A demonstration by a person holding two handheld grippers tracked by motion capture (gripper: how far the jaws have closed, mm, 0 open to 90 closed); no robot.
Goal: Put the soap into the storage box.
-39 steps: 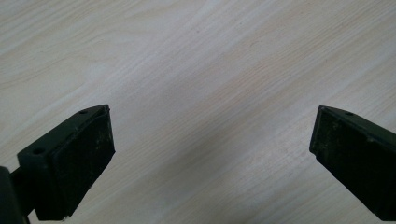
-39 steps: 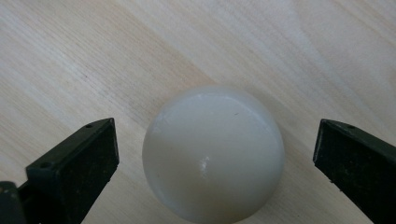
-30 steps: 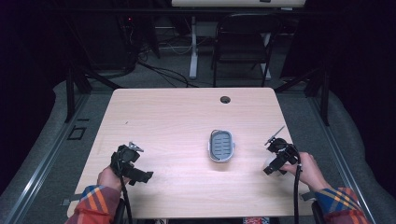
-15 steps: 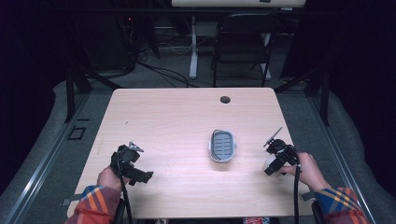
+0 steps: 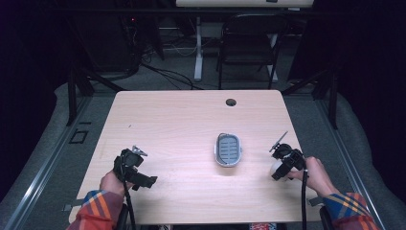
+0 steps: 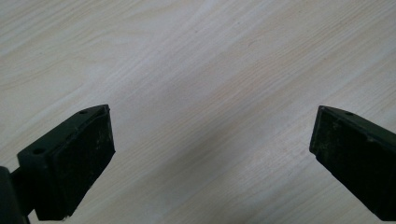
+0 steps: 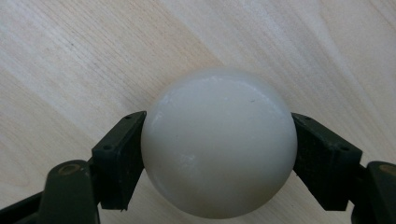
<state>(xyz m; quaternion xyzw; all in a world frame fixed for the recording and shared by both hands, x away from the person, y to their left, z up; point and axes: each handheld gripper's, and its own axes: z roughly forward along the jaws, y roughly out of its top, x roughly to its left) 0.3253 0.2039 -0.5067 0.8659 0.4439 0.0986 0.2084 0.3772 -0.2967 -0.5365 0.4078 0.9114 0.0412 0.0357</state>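
A smooth off-white ball (image 7: 219,144) sits between the two black jaws of my right gripper (image 7: 219,140), and both pads press on its sides. The jaws have just been closing on it. In the high view the right gripper (image 5: 280,167) rests low at the table's right front, with the ball (image 5: 276,168) pale at its tip. My left gripper (image 5: 139,178) is at the left front, held in a hand. In the left gripper view its jaws (image 6: 210,140) stand wide apart over bare wood with nothing between them.
A grey oval dish (image 5: 216,152) with a ribbed inside lies on the wooden table (image 5: 182,124) between the two hands, nearer the right one. A dark round cable hole (image 5: 231,102) sits near the far edge. A chair and desk legs stand beyond the table.
The right gripper's jaws have drawn in around the white ball. Both hands have kept their places.
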